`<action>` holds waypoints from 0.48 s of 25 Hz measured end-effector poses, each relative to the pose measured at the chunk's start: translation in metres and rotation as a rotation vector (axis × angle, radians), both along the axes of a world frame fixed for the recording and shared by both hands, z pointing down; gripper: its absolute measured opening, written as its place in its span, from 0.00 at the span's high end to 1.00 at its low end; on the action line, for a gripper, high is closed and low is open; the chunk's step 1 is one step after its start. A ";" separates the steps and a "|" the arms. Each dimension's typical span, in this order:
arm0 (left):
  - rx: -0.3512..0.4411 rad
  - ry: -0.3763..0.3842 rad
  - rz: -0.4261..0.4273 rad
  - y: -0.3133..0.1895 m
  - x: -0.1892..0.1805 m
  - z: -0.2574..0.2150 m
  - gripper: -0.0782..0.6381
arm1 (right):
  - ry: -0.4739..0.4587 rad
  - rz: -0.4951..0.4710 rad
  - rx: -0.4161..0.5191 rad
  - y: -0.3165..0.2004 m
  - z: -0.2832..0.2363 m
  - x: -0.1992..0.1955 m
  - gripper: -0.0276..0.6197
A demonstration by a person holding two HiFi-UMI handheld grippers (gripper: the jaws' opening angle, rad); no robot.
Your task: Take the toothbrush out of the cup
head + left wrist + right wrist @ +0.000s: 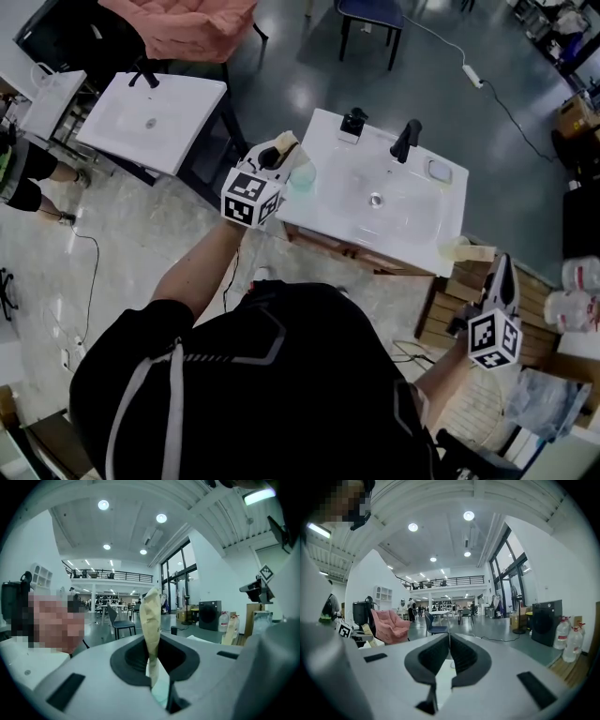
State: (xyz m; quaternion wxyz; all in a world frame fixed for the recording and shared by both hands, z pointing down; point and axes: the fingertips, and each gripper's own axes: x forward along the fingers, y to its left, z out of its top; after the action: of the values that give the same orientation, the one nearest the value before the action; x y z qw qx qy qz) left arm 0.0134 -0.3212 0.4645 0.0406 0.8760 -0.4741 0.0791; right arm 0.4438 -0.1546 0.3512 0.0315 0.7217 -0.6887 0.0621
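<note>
My left gripper (279, 153) (153, 641) is shut on the toothbrush (287, 142) (151, 613), a beige, paper-coloured stick that rises upright from between the jaws. It hangs over the left end of the white sink (412, 220). Just beside and below it stands the pale green translucent cup (302, 176), of which a green patch (161, 693) shows under the jaws in the left gripper view. The toothbrush's lower end is hidden by the jaws. My right gripper (503, 262) (449, 644) is shut with nothing in it, off the sink's front right corner.
A black tap (406, 141) and a small black holder (352, 122) stand on the sink's far rim. A cream object (466, 250) lies at its right front corner. A second white basin (150, 117) is at the left, and wooden pallets (450, 305) and water jugs (577, 300) at the right.
</note>
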 end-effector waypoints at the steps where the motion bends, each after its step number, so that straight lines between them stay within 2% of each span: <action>1: 0.003 0.014 0.000 0.002 0.000 -0.008 0.85 | -0.003 -0.005 -0.001 -0.003 0.001 0.000 0.93; 4: 0.022 0.055 0.011 0.012 0.002 -0.033 0.85 | -0.012 -0.019 -0.004 -0.009 0.003 0.001 0.93; 8: 0.051 0.059 0.015 0.019 0.005 -0.062 0.85 | -0.011 -0.028 -0.008 -0.020 0.005 0.003 0.94; 12: 0.025 0.100 -0.015 0.022 0.004 -0.072 0.85 | 0.035 -0.027 -0.016 -0.028 0.003 0.003 0.95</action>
State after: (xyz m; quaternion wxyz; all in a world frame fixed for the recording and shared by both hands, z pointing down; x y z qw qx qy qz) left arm 0.0178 -0.2991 0.3923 0.0538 0.8757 -0.4790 0.0289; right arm 0.4471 -0.1823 0.3545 0.0502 0.7131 -0.6971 0.0547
